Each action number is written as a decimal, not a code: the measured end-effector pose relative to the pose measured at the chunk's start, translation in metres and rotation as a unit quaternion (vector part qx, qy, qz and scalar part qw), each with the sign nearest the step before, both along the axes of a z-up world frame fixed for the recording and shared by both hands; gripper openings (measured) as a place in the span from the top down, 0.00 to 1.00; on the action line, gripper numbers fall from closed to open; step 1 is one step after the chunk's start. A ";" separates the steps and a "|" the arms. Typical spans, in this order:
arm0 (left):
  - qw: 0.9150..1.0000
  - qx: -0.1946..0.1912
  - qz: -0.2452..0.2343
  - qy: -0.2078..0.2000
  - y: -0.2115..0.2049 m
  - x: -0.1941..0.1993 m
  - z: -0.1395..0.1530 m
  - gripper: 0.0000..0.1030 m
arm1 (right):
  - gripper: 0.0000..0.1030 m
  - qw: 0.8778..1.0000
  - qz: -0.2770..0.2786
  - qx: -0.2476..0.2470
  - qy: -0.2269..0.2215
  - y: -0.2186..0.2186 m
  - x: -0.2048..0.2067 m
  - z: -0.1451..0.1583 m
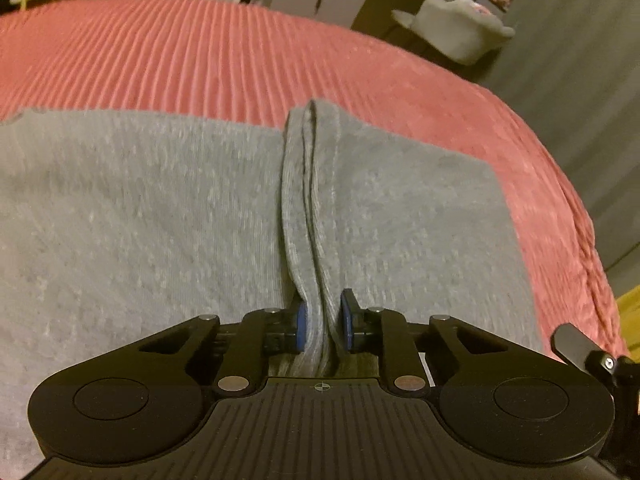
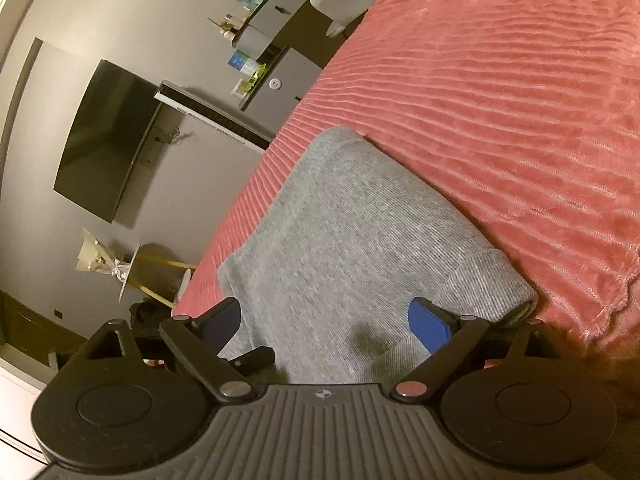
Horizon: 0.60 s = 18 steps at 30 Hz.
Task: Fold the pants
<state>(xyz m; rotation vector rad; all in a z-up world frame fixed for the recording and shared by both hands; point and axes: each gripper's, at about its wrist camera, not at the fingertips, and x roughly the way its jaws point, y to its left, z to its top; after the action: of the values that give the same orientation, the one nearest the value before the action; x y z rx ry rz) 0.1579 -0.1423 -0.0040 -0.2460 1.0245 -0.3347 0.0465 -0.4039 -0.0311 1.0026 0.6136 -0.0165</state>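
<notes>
My left gripper (image 1: 323, 326) pinches a raised ridge of the grey pants (image 1: 160, 208); that ridge runs straight away from my jaws toward the upper middle of the frame, over the red ribbed bedspread (image 1: 200, 52). My right gripper (image 2: 326, 326) stands wide with nothing pinched, the pants lying flat between and beyond its fingers, their long axis running to the upper left. The ribbed cuff (image 2: 486, 286) sits just beside my right-hand pad. I judge the left hand leads any lift. Nothing lies on the cloth ahead.
</notes>
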 end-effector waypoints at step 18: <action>0.999 0.011 0.036 -0.007 0.062 -0.016 0.016 0.82 | 0.10 0.996 0.075 0.018 -0.043 0.010 -0.003 0.008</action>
<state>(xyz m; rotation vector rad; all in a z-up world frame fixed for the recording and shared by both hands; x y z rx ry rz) 0.1417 -0.0800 0.0125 -0.2602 1.0025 -0.2604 0.0439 -0.3935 -0.0226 0.9846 0.6111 0.1694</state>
